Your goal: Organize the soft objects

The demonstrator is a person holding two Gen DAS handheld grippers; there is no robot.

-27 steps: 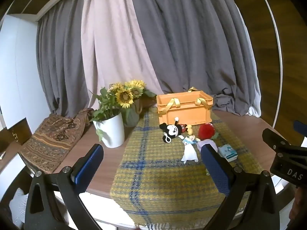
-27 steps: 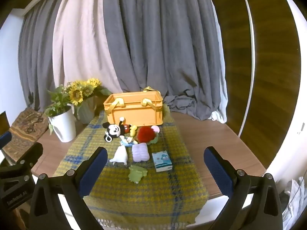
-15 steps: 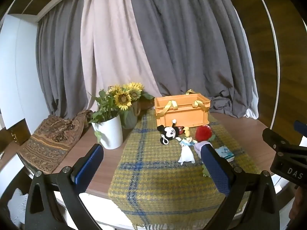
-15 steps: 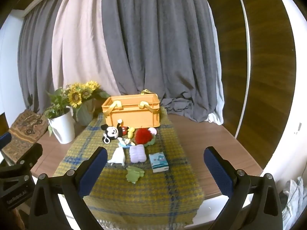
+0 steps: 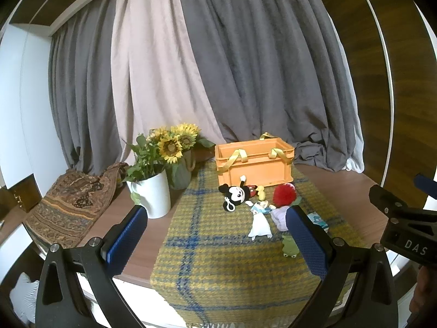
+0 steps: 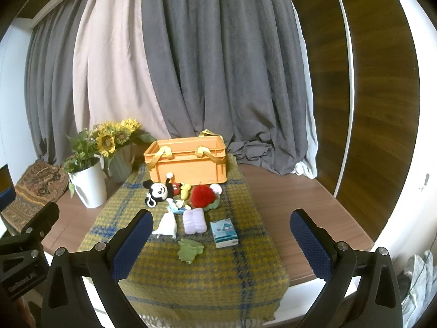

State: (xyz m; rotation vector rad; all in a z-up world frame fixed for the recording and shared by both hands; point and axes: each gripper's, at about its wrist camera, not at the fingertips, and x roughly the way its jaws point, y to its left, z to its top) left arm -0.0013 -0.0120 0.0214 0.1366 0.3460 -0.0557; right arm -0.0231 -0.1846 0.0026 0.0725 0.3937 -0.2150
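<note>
An orange basket (image 6: 188,161) with yellow handles stands at the back of a yellow-and-blue plaid cloth (image 6: 191,273). In front of it lie a Mickey plush (image 6: 161,190), a red pompom (image 6: 202,195), a white doll (image 6: 167,224), a lilac pad (image 6: 194,220), a green frog toy (image 6: 189,249) and a small tissue pack (image 6: 224,232). The basket (image 5: 254,161) and Mickey plush (image 5: 236,194) also show in the left wrist view. My left gripper (image 5: 215,242) and right gripper (image 6: 221,243) are both open and empty, held back from the table's near edge.
A white pot of sunflowers (image 6: 88,183) and a green vase (image 6: 120,166) stand left of the cloth. A patterned brown bag (image 5: 71,205) lies at the far left. Grey and pink curtains hang behind. A wooden wall panel is at right.
Both grippers have drawn back and slightly up from the table, so the objects look smaller. Nothing on the table has moved. Both stay open.
</note>
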